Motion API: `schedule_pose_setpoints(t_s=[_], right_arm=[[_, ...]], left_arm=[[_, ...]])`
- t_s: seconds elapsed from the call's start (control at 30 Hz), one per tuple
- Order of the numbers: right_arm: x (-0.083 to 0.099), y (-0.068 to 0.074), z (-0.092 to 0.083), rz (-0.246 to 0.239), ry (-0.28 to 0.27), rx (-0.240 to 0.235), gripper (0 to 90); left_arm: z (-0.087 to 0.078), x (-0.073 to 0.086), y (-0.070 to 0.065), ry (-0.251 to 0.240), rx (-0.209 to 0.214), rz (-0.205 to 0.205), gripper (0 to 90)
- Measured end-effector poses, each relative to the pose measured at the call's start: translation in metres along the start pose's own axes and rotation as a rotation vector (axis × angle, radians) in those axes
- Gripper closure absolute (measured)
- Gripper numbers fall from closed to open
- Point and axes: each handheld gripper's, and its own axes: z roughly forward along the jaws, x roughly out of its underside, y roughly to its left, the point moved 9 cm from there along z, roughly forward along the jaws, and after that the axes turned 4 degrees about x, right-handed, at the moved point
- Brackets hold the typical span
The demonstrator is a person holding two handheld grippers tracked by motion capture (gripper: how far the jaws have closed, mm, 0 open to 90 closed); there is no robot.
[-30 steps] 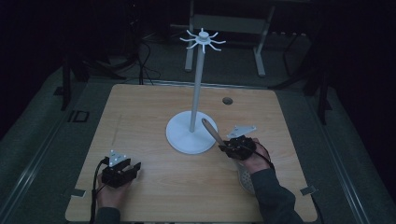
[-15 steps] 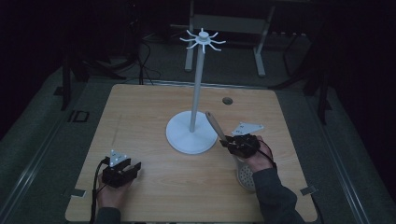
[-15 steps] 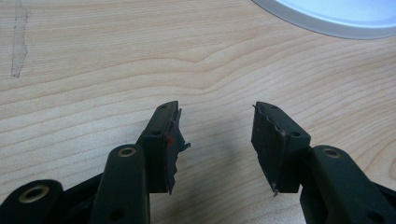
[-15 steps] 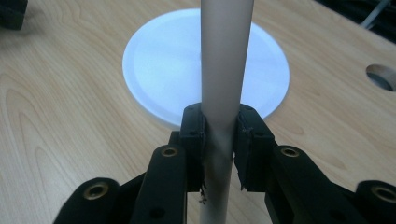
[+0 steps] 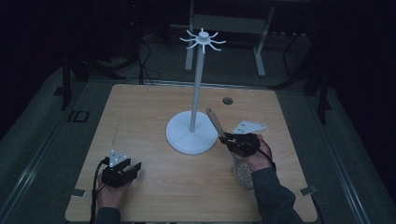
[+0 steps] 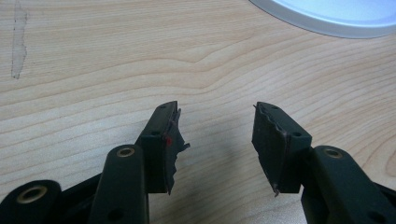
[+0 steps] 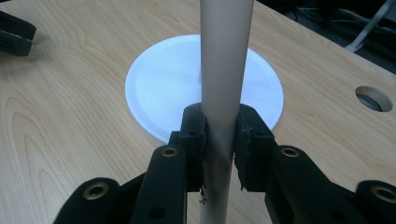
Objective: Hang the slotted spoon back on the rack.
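Observation:
A white stand [image 5: 196, 84] with a ring of hooks [image 5: 203, 39] on top rises from a round white base [image 5: 182, 137] at mid table. Just right of the base, my right gripper [image 5: 229, 140] is shut on the pale wooden handle [image 5: 215, 122] of a utensil, which slants up and to the left. Its perforated round head [image 5: 243, 175] hangs below the hand. In the right gripper view the jaws [image 7: 219, 121] clamp the handle [image 7: 224, 56] in front of the base [image 7: 163, 79]. My left gripper [image 5: 133, 167] rests open near the front left, with bare wood between its jaws [image 6: 215, 123].
The wooden table [image 5: 140, 116] has a small round hole [image 5: 227, 100] at the back right of the stand. The base's rim [image 6: 327, 25] lies a little ahead of the left gripper. Dark floor, cables and frame legs surround the table.
My right hand has edged up and away from the front edge, and the handle now stands steeper. The left gripper has stayed put.

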Motion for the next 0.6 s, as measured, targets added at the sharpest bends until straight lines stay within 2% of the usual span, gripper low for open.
schedule_pose_setpoints(t_s=[0.23, 0.6], right_arm=[[-0.007, -0.001, -0.005, 0.008, -0.034, 0.016, 74.8], [-0.017, -0.002, -0.01, 0.016, -0.075, 0.019, 74.9]], left_arm=[[0.0, -0.003, -0.001, -0.018, 0.016, -0.004, 51.6], [0.0, -0.004, -0.002, -0.019, 0.015, 0.0, 51.6]])
